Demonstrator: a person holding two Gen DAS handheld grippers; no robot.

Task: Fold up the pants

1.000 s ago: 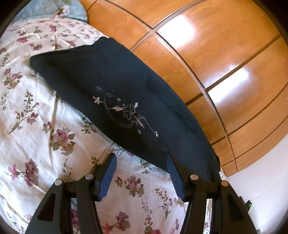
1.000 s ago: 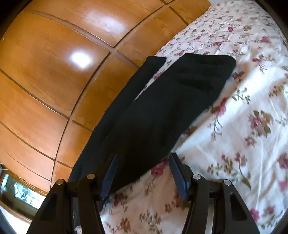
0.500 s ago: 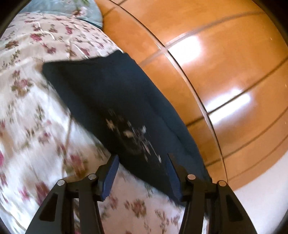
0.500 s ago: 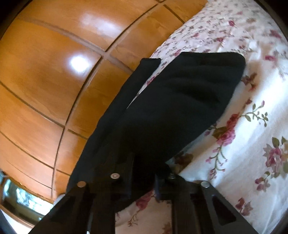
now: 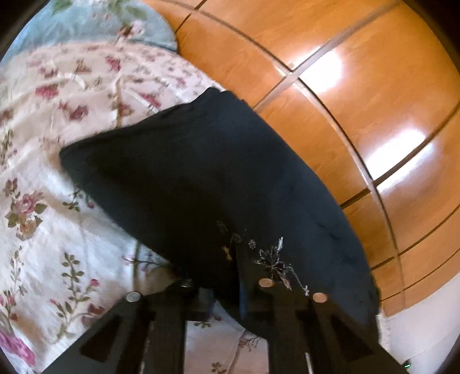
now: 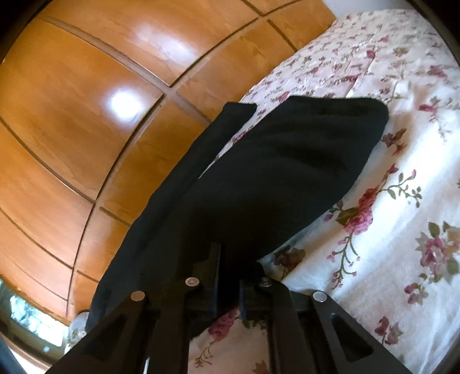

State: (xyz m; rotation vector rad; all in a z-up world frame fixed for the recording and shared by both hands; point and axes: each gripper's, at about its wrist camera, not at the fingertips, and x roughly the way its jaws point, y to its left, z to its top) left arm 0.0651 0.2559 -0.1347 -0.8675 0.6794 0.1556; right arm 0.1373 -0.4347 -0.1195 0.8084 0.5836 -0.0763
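The pants (image 5: pixel 207 184) are black with a small silver embroidered pattern (image 5: pixel 273 256). They lie along the edge of a flowered bedspread (image 5: pixel 57 230). In the right wrist view the pants (image 6: pixel 258 184) stretch away as a folded leg part. My left gripper (image 5: pixel 224 287) is shut on the near edge of the pants by the embroidery. My right gripper (image 6: pixel 230 276) is shut on the near edge of the pants at the other end. The fabric hides most of the fingertips in both views.
A glossy wooden wardrobe (image 5: pixel 345 100) runs along the bed's edge, also in the right wrist view (image 6: pixel 100 115). A light blue pillow (image 5: pixel 95 23) lies at the far end of the bed. A white wall (image 5: pixel 417 339) shows at lower right.
Both grippers moved forward onto the pants' near edge and closed on it. The right closed first, the left in the last half second. The fabric now bunches up between the fingers.
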